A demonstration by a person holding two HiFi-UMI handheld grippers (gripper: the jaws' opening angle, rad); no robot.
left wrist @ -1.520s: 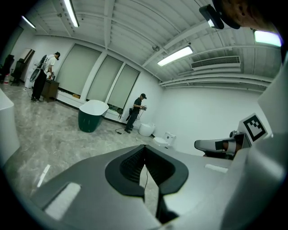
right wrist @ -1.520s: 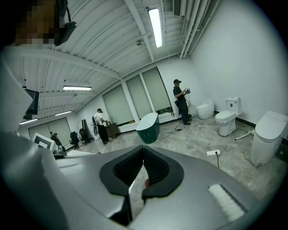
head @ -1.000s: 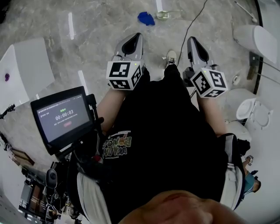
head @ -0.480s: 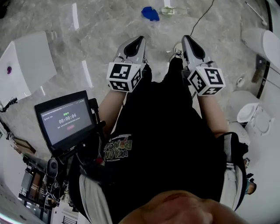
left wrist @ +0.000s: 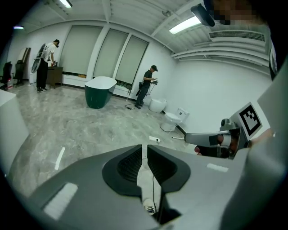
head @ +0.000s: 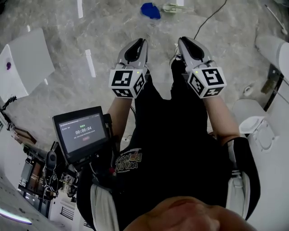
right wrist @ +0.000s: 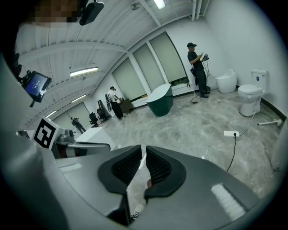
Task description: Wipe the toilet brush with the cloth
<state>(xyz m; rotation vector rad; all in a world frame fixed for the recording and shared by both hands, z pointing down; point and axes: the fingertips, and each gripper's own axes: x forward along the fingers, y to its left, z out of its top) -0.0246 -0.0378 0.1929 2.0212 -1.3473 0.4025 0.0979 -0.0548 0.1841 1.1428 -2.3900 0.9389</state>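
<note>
Grey marble floor [head: 113, 40] spreads below me. At far left stands a white bench [head: 27, 58]. Nearer me, a small screen [head: 83, 131] reads 00:00:04. My left gripper [head: 139, 41] hangs over the floor, its jaws a narrow slit apart with nothing between. Ahead of it, slightly to the right, the blue cloth [head: 150, 10] lies crumpled on the floor, well apart from both grippers. My right gripper [head: 181, 40] hangs beside the left. Its jaws have just been opening and stand slightly apart, nothing between them. Far right, a thin white rod [head: 275, 12] lies on the floor, too small to tell whether it is the toilet brush.
</note>
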